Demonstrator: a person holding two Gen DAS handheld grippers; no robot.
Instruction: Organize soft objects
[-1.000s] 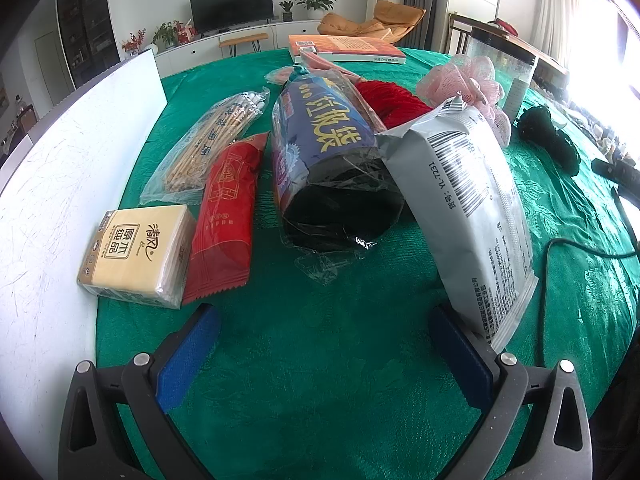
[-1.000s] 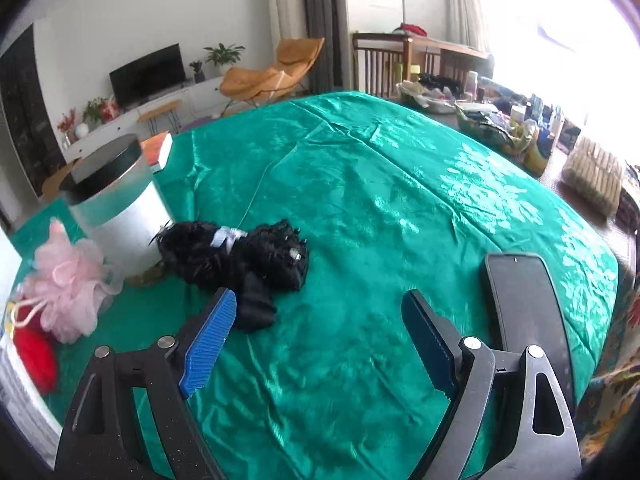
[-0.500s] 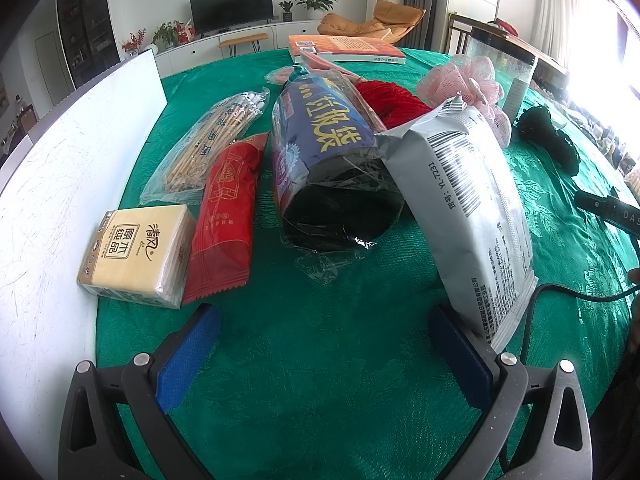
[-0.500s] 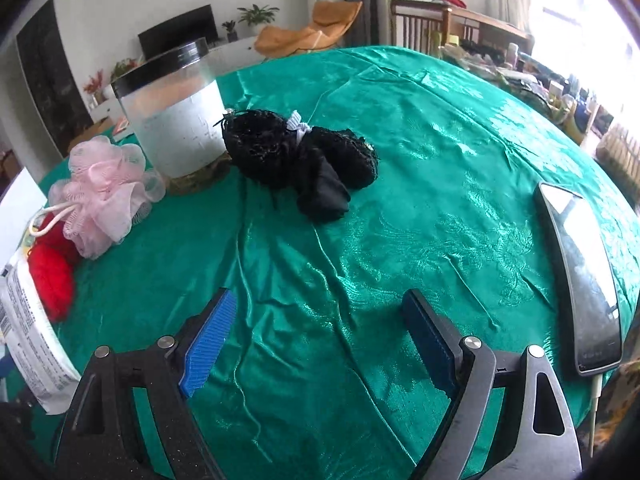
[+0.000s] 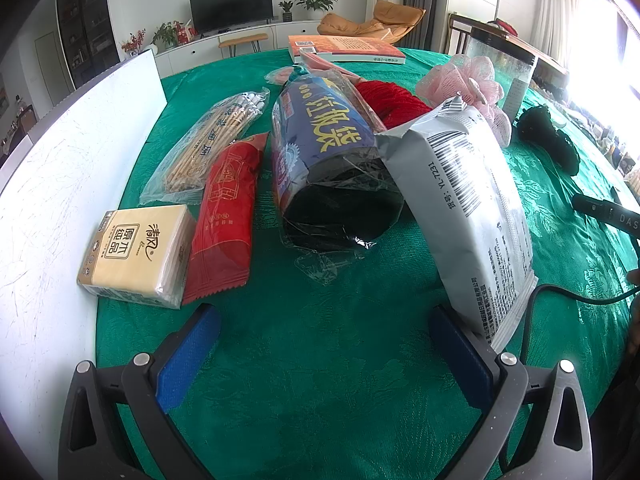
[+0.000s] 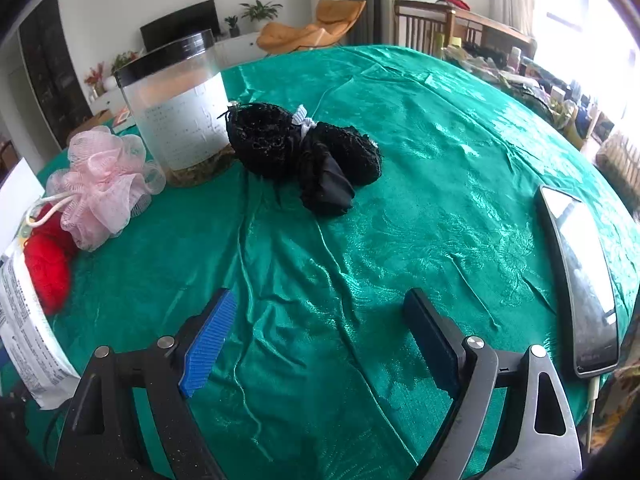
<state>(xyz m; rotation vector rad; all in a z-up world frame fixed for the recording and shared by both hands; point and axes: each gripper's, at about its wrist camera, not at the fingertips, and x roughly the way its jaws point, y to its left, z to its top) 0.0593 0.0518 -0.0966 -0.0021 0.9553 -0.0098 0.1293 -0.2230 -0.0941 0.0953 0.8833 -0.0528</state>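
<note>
- Bench (image 6: 440,160) has a green cloth on top.
- Black mesh bundle (image 6: 304,156) lies beside the clear jar (image 6: 180,108), with the pink bath puff (image 6: 100,184) near.
- Right gripper (image 6: 320,332) is spread wide, holding nothing.
- Left gripper (image 5: 324,344) is spread too, empty, near the grey pouch (image 5: 468,204).

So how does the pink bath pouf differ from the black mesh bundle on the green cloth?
The pink bath pouf is pale, frilly and translucent with a white cord loop; the black mesh bundle is dark, dense and pinched in the middle by a white tie. The pouf is one rounded ball, while the bundle spreads into two lobes with a smooth black flap. The pouf lies against the red yarn; the bundle leans on the clear jar. Both are soft, netted and ungripped.
</note>
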